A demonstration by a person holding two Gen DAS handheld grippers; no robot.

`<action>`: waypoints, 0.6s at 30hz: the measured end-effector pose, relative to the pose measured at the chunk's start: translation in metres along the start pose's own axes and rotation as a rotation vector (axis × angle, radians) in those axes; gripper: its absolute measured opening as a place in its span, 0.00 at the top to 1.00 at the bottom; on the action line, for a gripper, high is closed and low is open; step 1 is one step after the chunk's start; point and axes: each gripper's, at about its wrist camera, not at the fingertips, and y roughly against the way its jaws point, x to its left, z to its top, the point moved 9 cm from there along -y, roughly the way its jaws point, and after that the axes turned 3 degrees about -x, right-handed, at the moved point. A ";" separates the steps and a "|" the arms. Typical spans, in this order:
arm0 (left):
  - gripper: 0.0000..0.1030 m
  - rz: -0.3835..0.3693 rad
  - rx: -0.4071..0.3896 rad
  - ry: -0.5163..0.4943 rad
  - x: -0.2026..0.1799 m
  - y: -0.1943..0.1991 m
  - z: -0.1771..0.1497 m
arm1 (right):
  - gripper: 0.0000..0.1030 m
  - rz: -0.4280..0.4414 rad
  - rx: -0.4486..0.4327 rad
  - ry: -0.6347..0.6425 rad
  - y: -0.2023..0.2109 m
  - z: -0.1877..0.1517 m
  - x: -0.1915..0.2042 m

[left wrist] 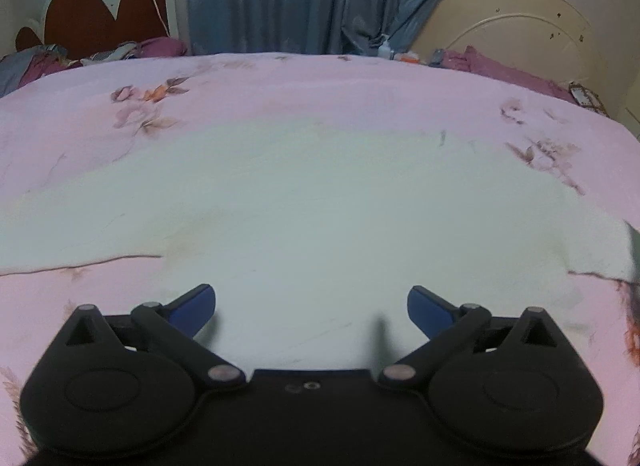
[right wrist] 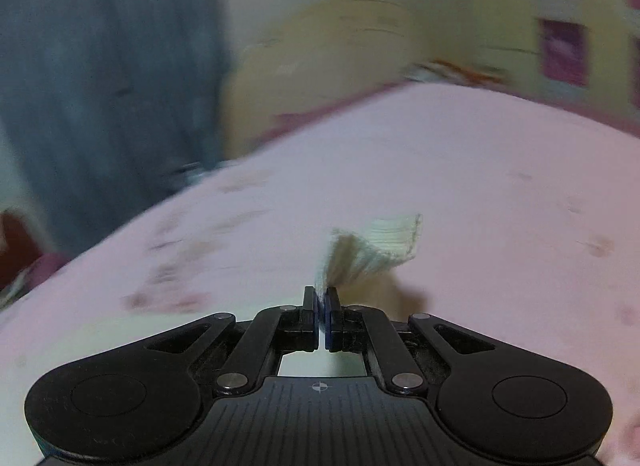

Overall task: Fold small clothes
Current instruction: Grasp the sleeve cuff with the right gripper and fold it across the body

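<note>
Cloth, pale and thin, is pinched at one edge by the right gripper, whose jaws are pressed together on it; a puckered flap of the white garment fans out just ahead of the fingertips, lifted off the pink bedspread. The left gripper hovers with jaws spread wide and nothing between them, the same garment lying flat and spread out ahead of its fingers. No finished fold shows. By my reading the folding is only starting: one edge is raised, and every fold remains.
</note>
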 end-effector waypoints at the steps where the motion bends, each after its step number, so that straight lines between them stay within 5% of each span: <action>1: 0.01 -0.009 0.002 -0.005 0.005 0.001 -0.001 | 0.98 0.037 0.009 0.022 -0.003 -0.003 0.027; 13: 0.05 -0.011 -0.043 0.067 0.083 0.016 -0.003 | 0.98 0.333 0.169 0.297 -0.022 -0.103 0.255; 18: 0.13 -0.031 -0.068 0.153 0.114 0.022 -0.002 | 0.98 0.376 0.242 0.334 -0.051 -0.148 0.308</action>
